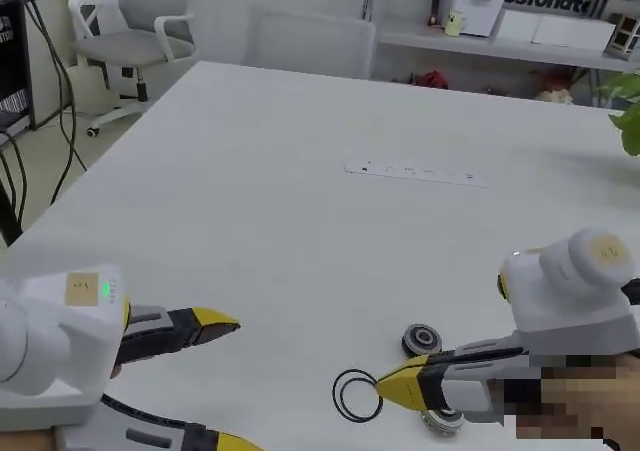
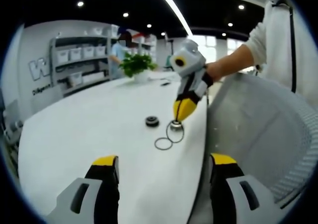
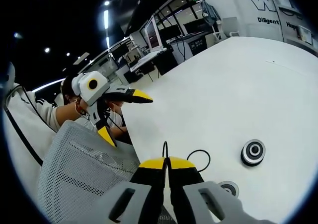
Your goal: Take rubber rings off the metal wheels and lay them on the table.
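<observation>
1. The right claw (image 3: 167,162) is low over the near edge of the table (image 1: 300,171), its yellow tips pressed together. A thin black rubber ring (image 3: 165,146) is pinched between them, and in the right gripper view an arc of it pokes up out of the tips.
2. In the left gripper view that pinched ring hangs down from the claw tip as a loop. Its lower part overlaps a second ring (image 2: 155,144), and that one is lying flat on the white table.
3. There are two wheels on the table. The dark-rimmed wheel (image 1: 421,339) sits just beyond the right claw, apart from it, with a black band around the outside.
4. The other wheel (image 1: 441,420) is tucked right under the right claw, partly hidden by it in the head view. What shows of its rim looks like bare metal.
5. Over on the left, the left claw (image 2: 164,160) is wide open with nothing in it. Its two yellow-tipped fingers are spread well apart above the table's near edge.
6. The left claw is well clear of the rings and both wheels and points across toward them.
7. Beyond the table edge in both gripper views is a grey mesh chair back (image 2: 258,134), close to the person's white sleeve (image 2: 271,40).
</observation>
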